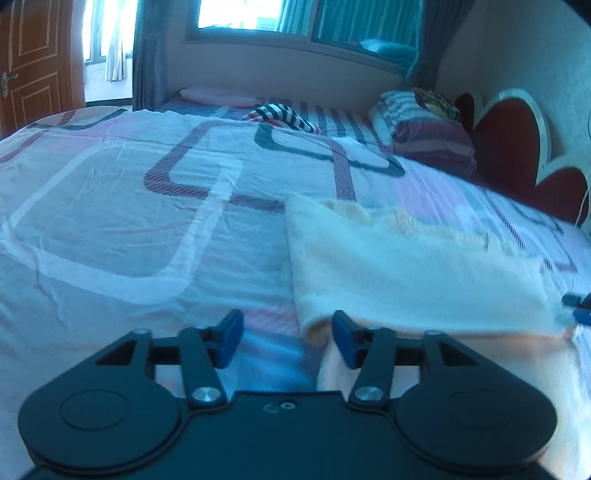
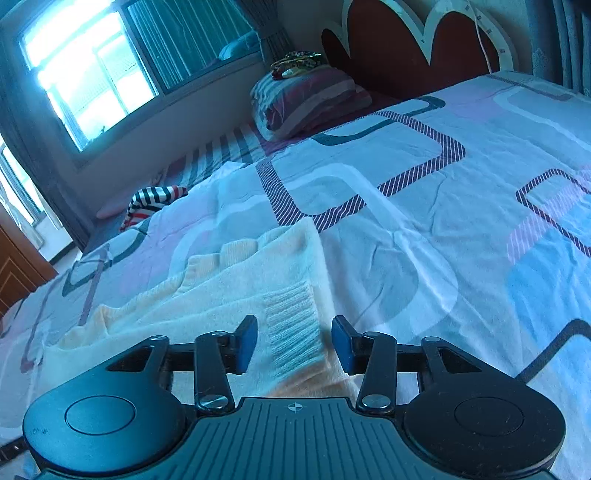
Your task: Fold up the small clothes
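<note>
Left wrist view: the left gripper (image 1: 287, 339) points down at a bed (image 1: 110, 229) covered by a sheet patterned with rounded rectangles. Its blue fingers (image 1: 229, 338) stand apart, and nothing is pressed between them. A cream knitted sweater (image 1: 406, 273) lies folded flat on the sheet, ahead and to the right. Its near left corner sits just inside the right finger, and whether the pad touches the cloth is hard to tell, as the lower part of the picture is blurred. At the right edge a dark and blue piece, probably the other gripper, is cut off by the frame. Farther back lie a striped garment (image 1: 284, 116), a striped pillow (image 1: 424, 129) with something yellow and dark on top, too small to name, and a red headboard (image 1: 517, 147), partly cut off at the right. A window (image 1: 258, 14) and a wooden door (image 1: 37, 55) close the scene.

Right wrist view: the right gripper (image 2: 294, 343) also has its fingers (image 2: 246, 341) spread. The sweater's (image 2: 221, 288) ribbed hem (image 2: 295, 325) runs between them without being pinched, and its near end is hidden under the gripper body. The sweater stretches away to the left, its far edge stepped in folds. The striped garment (image 2: 155, 201) lies beyond it near the bed's far side, with the pillow (image 2: 306, 103) against the headboard (image 2: 399, 48) under the bright window (image 2: 85, 70).
</note>
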`<state>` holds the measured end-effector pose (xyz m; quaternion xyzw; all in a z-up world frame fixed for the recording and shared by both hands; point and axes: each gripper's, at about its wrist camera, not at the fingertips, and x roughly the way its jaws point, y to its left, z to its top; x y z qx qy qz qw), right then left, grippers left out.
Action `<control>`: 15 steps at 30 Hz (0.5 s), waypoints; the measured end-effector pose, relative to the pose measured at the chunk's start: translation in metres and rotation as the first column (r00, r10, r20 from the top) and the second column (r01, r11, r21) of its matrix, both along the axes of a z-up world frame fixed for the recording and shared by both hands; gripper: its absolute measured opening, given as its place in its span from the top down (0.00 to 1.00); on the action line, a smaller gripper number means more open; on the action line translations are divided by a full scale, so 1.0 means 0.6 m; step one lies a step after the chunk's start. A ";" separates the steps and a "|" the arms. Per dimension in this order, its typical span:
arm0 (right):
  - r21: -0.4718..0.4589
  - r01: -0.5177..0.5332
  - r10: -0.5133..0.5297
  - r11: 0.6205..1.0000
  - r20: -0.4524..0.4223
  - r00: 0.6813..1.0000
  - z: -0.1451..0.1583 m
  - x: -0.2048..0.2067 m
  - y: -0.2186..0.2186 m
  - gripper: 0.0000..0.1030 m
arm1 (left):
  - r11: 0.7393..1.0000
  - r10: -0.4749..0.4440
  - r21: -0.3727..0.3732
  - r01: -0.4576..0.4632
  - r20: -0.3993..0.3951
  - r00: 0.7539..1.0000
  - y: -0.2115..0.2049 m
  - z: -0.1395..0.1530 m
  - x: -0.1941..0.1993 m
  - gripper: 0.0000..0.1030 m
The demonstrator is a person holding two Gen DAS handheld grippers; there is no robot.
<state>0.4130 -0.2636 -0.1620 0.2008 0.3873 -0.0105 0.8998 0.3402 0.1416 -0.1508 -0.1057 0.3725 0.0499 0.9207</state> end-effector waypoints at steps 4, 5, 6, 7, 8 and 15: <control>-0.007 -0.008 0.008 1.000 -0.019 1.000 -0.014 0.028 0.000 0.57 | 1.000 0.000 -0.027 0.000 -0.001 1.000 0.000 0.001 0.034 0.44; -0.008 -0.007 0.007 1.000 -0.018 1.000 -0.017 0.035 0.001 0.57 | 1.000 0.001 -0.028 -0.001 0.001 1.000 0.000 0.000 0.045 0.44; -0.014 -0.010 0.009 1.000 -0.019 1.000 -0.019 0.043 0.003 0.57 | 1.000 0.005 -0.030 -0.005 -0.001 1.000 0.001 -0.003 0.055 0.44; -0.022 -0.012 0.012 1.000 -0.020 1.000 -0.020 0.050 0.006 0.57 | 0.999 0.009 -0.035 -0.009 -0.006 1.000 0.002 -0.005 0.066 0.45; -0.028 -0.015 0.015 0.999 -0.018 1.000 -0.021 0.054 0.008 0.57 | 0.999 0.015 -0.045 -0.015 -0.009 1.000 0.005 -0.008 0.076 0.45; -0.132 -0.083 0.083 0.988 -0.004 0.997 -0.027 0.062 0.036 0.82 | 0.994 0.052 -0.097 -0.054 -0.030 0.998 0.018 -0.026 0.141 0.45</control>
